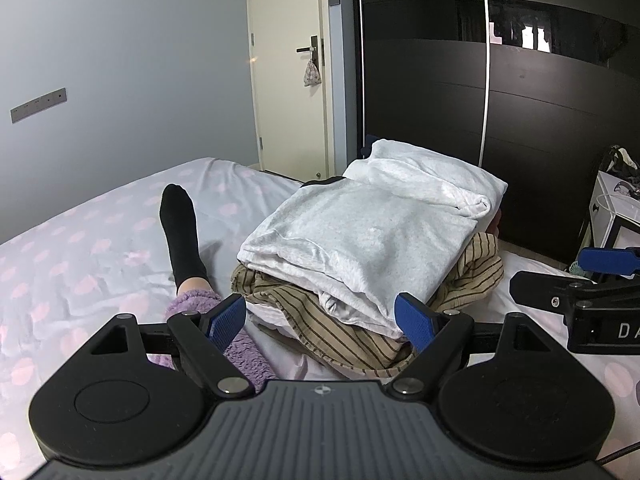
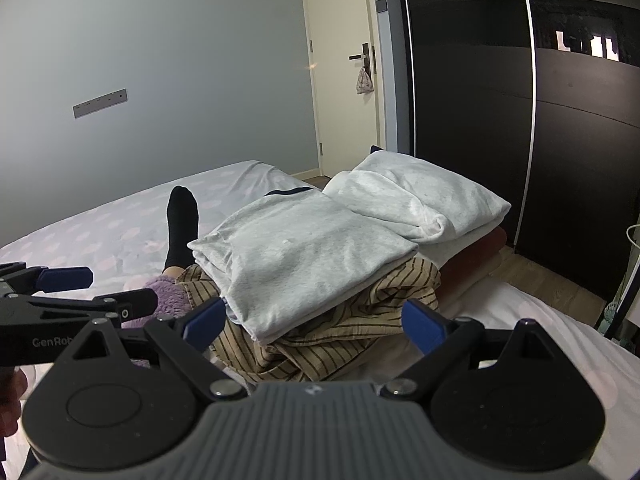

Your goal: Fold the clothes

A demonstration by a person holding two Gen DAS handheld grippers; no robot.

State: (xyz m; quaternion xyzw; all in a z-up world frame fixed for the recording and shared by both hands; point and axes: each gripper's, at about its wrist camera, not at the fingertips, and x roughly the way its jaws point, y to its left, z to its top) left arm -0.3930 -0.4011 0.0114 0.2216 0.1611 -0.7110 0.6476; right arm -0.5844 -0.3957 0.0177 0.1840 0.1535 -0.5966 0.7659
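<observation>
Grey folded clothes point(image 1: 360, 240) are being carried in a stack on a crumpled tan striped garment point(image 1: 348, 340) lying on the bed point(image 1: 80, 264), whose sheet is dotted with pink. Both tools are being held low before this pile: the left hand-held gripper point(image 1: 320, 322) is being kept wide open with nothing pinched, and the right hand-held gripper point(image 2: 316, 326) is likewise being held spread and empty. A black-socked foot point(image 1: 180, 220) is being rested beside the clothes.
</observation>
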